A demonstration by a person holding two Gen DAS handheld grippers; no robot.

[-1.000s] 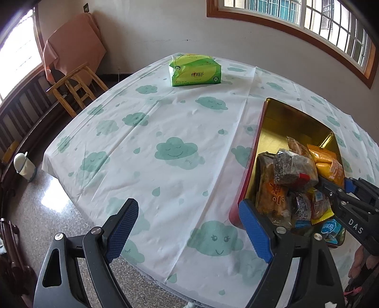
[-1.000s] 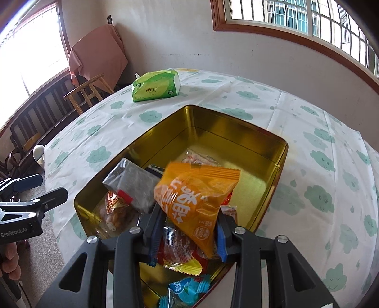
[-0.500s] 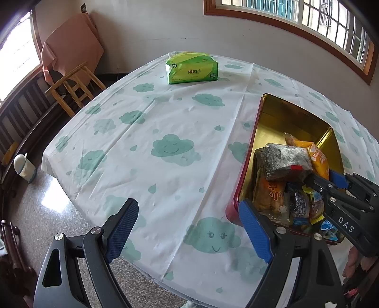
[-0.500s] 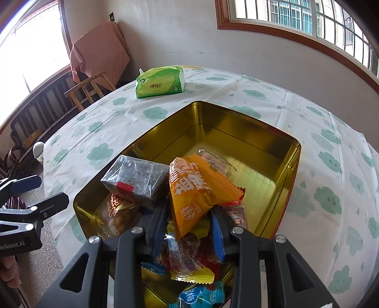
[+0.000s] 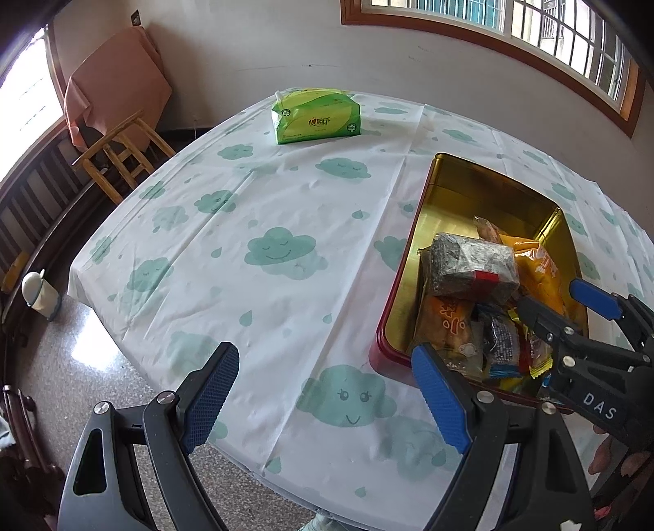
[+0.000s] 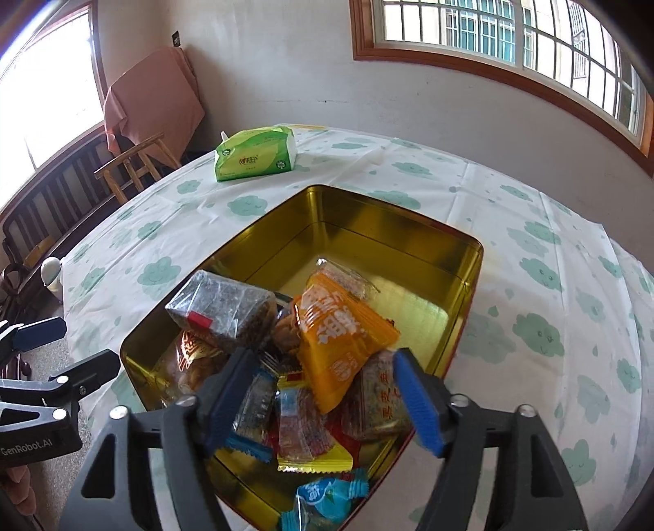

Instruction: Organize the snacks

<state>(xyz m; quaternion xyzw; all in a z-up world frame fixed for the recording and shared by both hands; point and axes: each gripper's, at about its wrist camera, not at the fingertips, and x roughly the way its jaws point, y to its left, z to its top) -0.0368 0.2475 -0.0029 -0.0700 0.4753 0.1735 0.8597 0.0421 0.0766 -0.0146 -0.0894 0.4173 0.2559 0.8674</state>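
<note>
Hovering right gripper [image 6: 323, 404]: jaws spread over orange packet [image 6: 339, 331].
Left gripper [image 5: 327, 392]: spread, idle.
Risk: snagging piled wrappers, spilling from tin [image 6: 408, 241].

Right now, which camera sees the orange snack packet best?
The right wrist view: the orange snack packet lies whole atop the pile in the gold tin. The left wrist view shows only a part of it, behind a dark packet.

A home dining room: cloud-print cloth on the table [image 5: 278, 253], wooden chair [image 5: 118, 159] at ten o'clock, barred window [image 6: 507, 36], tissue pack [image 5: 316, 116].
</note>
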